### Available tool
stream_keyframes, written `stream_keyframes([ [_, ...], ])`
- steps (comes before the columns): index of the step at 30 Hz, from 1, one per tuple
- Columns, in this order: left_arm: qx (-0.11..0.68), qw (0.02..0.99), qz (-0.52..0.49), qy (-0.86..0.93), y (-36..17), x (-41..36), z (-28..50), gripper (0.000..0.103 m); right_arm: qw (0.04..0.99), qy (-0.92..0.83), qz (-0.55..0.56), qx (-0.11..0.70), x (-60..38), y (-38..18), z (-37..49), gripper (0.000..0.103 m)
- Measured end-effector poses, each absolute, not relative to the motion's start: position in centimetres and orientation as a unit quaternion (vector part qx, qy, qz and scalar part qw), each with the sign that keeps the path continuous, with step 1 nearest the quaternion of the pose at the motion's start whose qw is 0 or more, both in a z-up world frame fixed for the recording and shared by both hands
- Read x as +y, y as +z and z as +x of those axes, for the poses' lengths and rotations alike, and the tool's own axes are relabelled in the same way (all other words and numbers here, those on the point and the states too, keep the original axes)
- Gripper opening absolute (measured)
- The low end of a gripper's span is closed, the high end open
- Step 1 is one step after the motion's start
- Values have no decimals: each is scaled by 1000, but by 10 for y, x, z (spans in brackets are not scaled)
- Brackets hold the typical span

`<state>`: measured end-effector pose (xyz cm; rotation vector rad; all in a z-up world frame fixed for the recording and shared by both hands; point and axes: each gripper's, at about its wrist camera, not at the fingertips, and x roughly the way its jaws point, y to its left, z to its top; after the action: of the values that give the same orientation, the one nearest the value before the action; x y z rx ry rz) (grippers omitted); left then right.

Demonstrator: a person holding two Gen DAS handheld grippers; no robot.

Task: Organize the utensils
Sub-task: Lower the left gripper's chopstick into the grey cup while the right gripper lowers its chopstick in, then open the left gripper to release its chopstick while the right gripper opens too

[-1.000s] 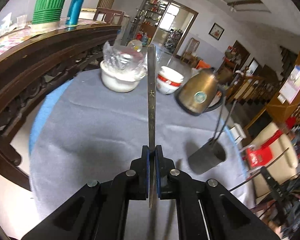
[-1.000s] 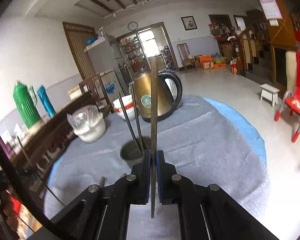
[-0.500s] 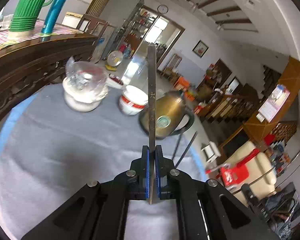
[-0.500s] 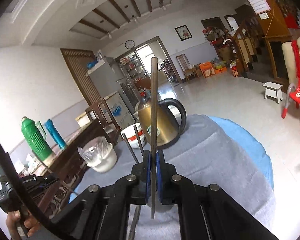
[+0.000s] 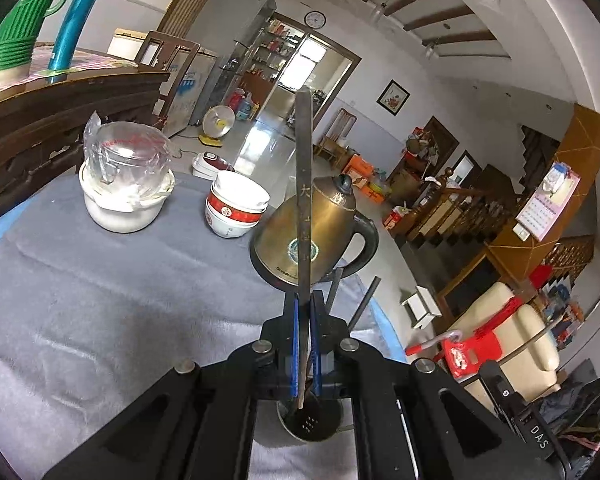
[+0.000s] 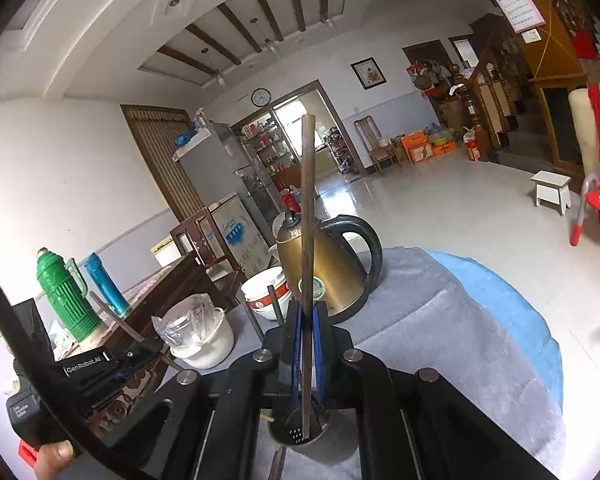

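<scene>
- Left fingers [image 5: 305,344] clamp one upright chopstick [image 5: 303,200], tip over holder [image 5: 309,424] below.
- Right fingers [image 6: 306,344] clamp another chopstick [image 6: 307,220]; kettle [image 6: 328,264] just ahead.

Bright daylight from doorway [image 5: 300,68], glare on floor [image 6: 440,200], fisheye-curved dark edges

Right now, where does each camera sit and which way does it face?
Left wrist: on the left gripper, looking along its fingers across the grey cloth to the kettle and bowls; its closed fingers hold a chopstick over the cup.
Right wrist: on the right gripper, facing the same kettle and the room; its fingers hold a chopstick over the cup; the left hand shows at the lower left.
Shared: kettle, bowls, cup, wall clock.
</scene>
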<state>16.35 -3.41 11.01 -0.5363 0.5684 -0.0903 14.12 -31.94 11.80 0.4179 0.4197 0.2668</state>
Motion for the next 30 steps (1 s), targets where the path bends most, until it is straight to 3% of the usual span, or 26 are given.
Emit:
stream_keyframes([
  [30,354,917,-182,-42,54,-81,192,6,942,132,125,283,-270,49,202,6],
])
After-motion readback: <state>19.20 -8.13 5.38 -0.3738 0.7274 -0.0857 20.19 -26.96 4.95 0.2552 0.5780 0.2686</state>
